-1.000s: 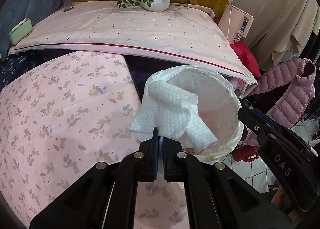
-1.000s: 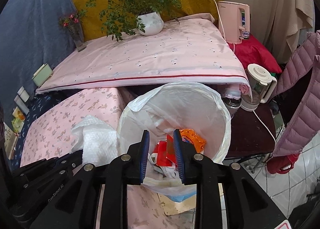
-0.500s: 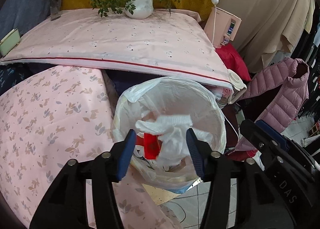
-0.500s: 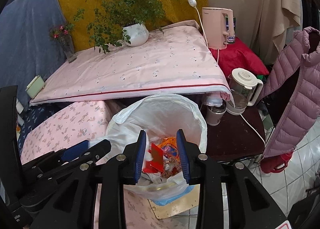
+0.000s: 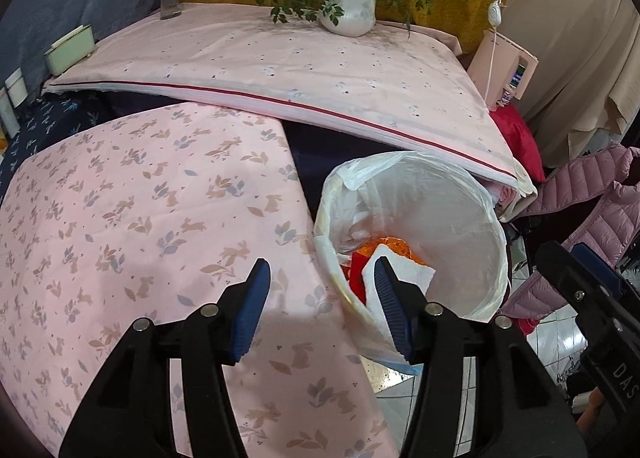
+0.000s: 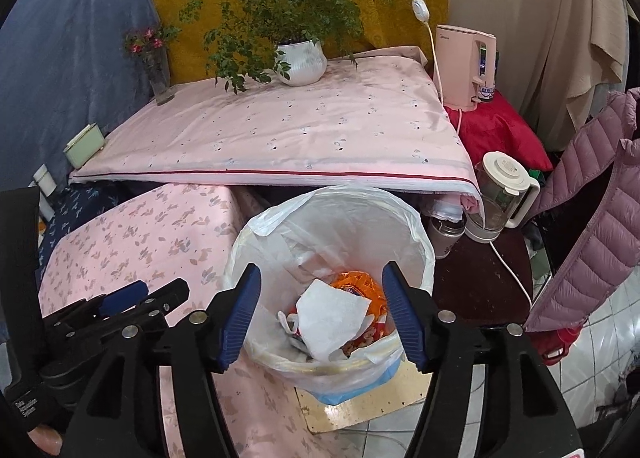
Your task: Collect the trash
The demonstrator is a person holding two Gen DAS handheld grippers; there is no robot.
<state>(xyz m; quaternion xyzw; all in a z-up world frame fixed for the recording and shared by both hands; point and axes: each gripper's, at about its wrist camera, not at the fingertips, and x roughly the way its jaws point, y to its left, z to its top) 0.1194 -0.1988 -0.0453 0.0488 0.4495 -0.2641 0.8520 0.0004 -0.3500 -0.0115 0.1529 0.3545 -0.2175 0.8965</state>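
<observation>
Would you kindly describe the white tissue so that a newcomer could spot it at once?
Find the white-lined trash bin beside the rabbit-print pink tablecloth. Inside it, on top of the pile, lies the white tissue. It is the only flat, embossed white sheet, resting over the orange wrapper.

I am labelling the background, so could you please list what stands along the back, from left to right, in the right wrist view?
Green box → flower vase → potted plant → pink water dispenser → clear kettle → pink puffer jacket.
</observation>
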